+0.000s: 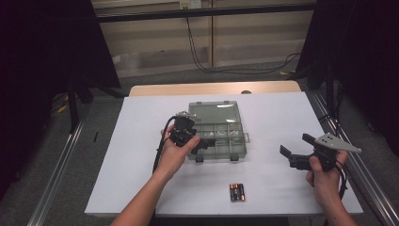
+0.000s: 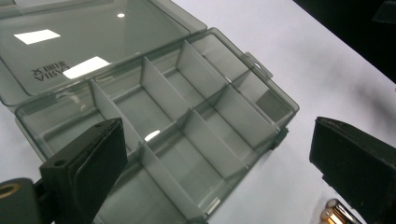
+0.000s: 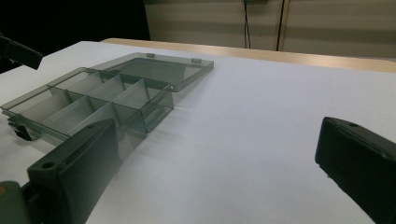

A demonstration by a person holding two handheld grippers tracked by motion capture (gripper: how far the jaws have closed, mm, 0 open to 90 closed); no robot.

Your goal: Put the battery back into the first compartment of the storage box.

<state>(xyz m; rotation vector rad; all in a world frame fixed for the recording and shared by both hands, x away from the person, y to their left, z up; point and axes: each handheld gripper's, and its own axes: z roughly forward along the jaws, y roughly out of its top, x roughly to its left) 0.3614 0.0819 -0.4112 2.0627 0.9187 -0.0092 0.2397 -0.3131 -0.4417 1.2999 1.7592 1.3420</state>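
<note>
Embossed lettering on the open lid of the grey organiser box, upper left of the left gripper view, seen upside down and not legible, batteries bear print too small to read

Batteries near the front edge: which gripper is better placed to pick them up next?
Probably the right gripper: it hangs open over bare table, nothing between it and the batteries. The left gripper, also open, is over the open organizer box, though similarly near.
</note>
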